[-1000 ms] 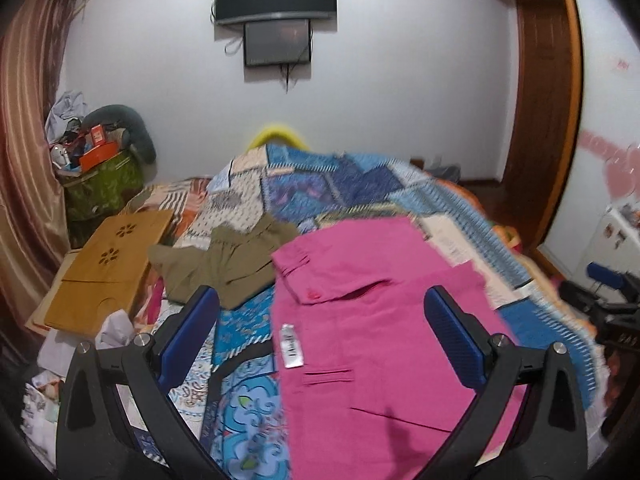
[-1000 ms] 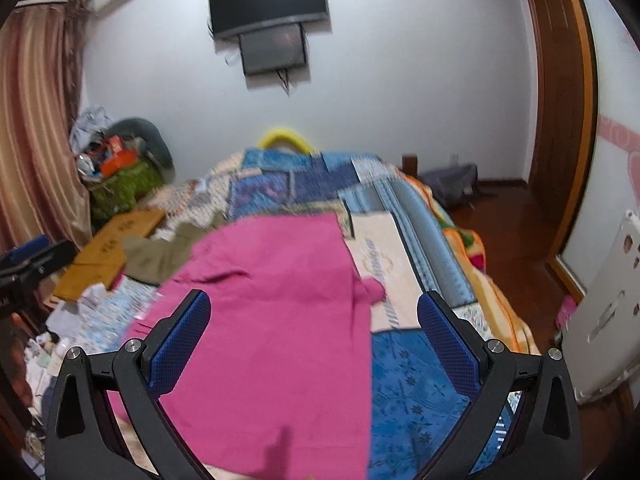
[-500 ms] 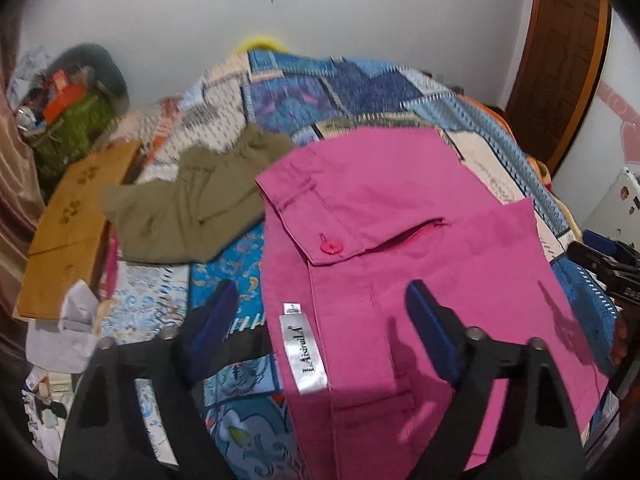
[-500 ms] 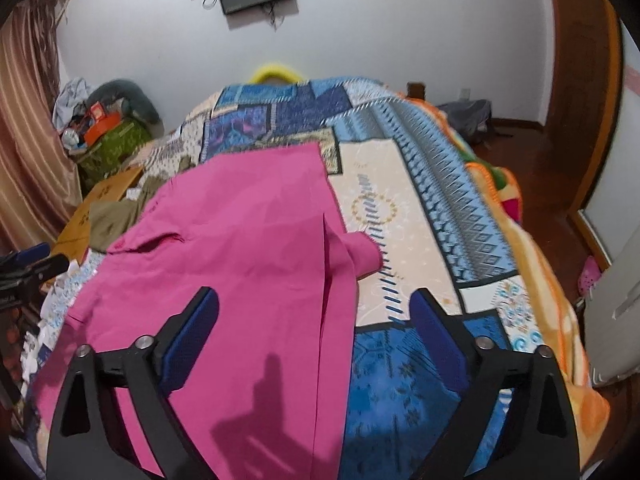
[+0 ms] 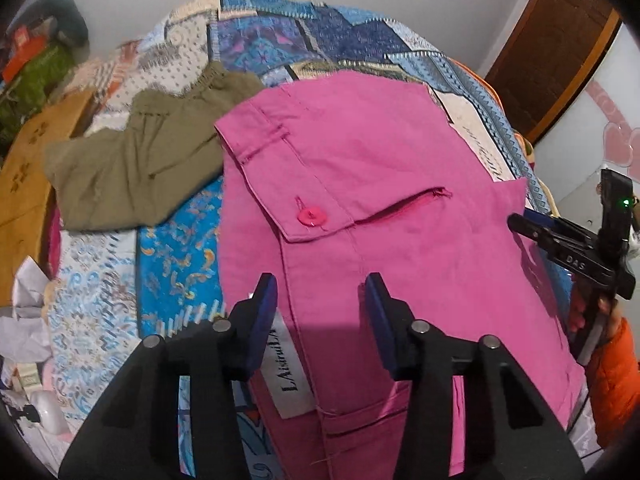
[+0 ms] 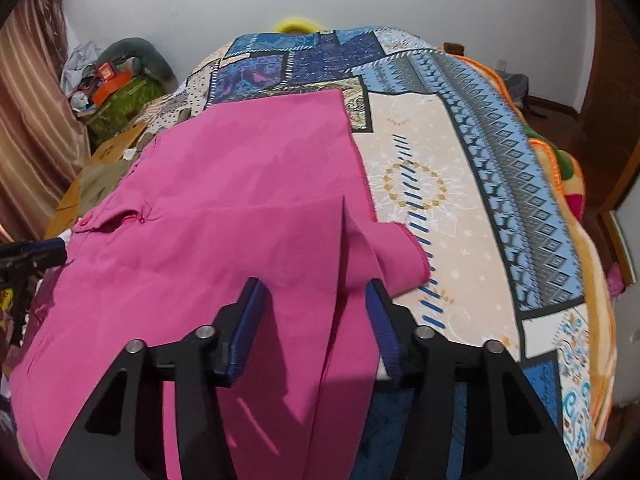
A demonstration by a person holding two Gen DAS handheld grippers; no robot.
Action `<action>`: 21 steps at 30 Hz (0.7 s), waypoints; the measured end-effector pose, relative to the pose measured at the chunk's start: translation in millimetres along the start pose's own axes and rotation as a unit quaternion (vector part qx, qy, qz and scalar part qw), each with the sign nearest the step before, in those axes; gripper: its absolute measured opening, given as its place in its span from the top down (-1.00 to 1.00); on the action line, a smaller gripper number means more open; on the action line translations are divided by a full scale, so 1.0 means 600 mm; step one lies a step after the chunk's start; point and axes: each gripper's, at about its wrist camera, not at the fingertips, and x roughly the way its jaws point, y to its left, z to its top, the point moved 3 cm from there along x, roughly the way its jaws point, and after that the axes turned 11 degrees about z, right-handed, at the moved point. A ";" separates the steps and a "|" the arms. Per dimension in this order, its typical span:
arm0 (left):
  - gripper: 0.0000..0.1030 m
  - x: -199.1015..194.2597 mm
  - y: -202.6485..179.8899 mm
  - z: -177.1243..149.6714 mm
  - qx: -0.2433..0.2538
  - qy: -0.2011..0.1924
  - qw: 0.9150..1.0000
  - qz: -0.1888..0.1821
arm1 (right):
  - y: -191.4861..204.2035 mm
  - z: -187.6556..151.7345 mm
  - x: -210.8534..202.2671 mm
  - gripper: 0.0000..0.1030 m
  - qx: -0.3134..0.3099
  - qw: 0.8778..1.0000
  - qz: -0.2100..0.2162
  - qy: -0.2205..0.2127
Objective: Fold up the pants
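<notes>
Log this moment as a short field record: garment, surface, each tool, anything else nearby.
garment: pink pants spread flat, waistband button fastened, white label showing
surface: patterned bedspread
left tool: open, low over the waistband end, fabric between its fingers, not clamped
right tool: open, low over the leg edge with its folded-over flap
nearby: olive garment lying beside the pants
fold: not yet started

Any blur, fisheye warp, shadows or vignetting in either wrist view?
Left wrist view: dark corners, bed edges bowed; the far quilt is soft, the pink pants sharp, with a shadow band under the left gripper. Right wrist view: same dark corners and bowing; sharp overall, hard finger shadows on the pants below the right gripper.
</notes>
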 end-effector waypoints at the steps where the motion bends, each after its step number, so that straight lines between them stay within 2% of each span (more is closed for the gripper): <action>1: 0.24 0.006 0.001 0.000 -0.006 0.010 1.000 -0.010 | -0.001 0.001 0.002 0.15 0.000 1.000 0.007 0.002; 3: 0.33 0.015 0.006 0.000 -0.018 0.018 0.999 -0.020 | -0.004 0.003 0.005 0.16 -0.003 1.000 0.011 0.004; 5: 0.65 0.020 0.012 0.002 -0.024 0.018 0.999 -0.019 | -0.009 0.005 0.007 0.34 0.001 1.000 0.015 0.004; 6: 0.68 0.021 0.016 0.003 -0.028 0.020 0.999 -0.017 | -0.009 0.005 0.007 0.39 0.005 1.000 0.019 0.002; 8: 0.86 0.020 0.019 0.005 -0.031 0.017 0.999 -0.016 | -0.010 0.005 0.005 0.61 0.009 1.000 0.023 -0.003; 11: 0.92 0.011 0.011 0.005 -0.012 -0.010 1.000 0.017 | -0.007 0.006 0.003 0.88 0.005 1.000 0.016 -0.005; 17: 0.92 0.004 0.001 -0.008 0.038 -0.046 0.994 0.095 | 0.003 0.004 -0.006 0.95 -0.040 0.998 -0.041 -0.001; 19: 0.92 0.007 0.009 -0.011 0.039 -0.047 0.992 0.106 | 0.003 -0.001 -0.007 0.96 -0.058 0.996 -0.064 0.007; 21: 0.92 0.016 0.020 -0.015 0.024 -0.036 0.995 0.091 | -0.007 -0.009 -0.002 0.96 -0.058 0.995 -0.074 0.022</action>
